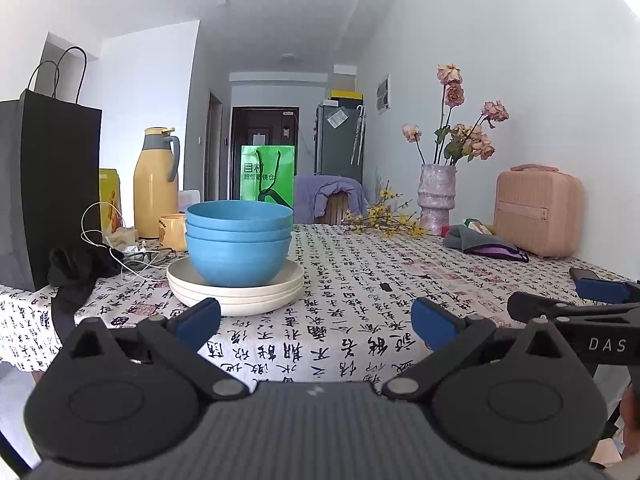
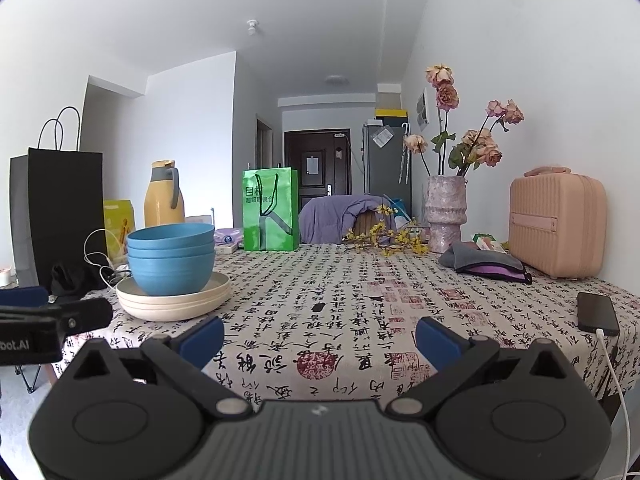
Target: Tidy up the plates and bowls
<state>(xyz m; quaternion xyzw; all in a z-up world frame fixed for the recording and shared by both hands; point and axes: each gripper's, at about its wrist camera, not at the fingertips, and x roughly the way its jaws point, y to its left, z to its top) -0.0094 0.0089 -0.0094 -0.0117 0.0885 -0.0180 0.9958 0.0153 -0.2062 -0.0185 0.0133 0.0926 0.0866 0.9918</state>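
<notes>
Both grippers' fingers (image 1: 198, 322) spread (empty); beyond, three nested blue bowls (image 1: 239, 248) on stacked cream plates (image 1: 236, 286).

The counter (image 2: 340, 320) has a cloth printed with calligraphy. On it lie stacked cream plates (image 2: 172, 300), a vase (image 2: 446, 216), a pink case (image 2: 556, 226) and a phone (image 2: 597, 314).

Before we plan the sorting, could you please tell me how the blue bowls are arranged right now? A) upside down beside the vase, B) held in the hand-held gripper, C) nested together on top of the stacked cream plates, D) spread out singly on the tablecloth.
C: the blue bowls sit nested, upright, on the cream plates.
</notes>
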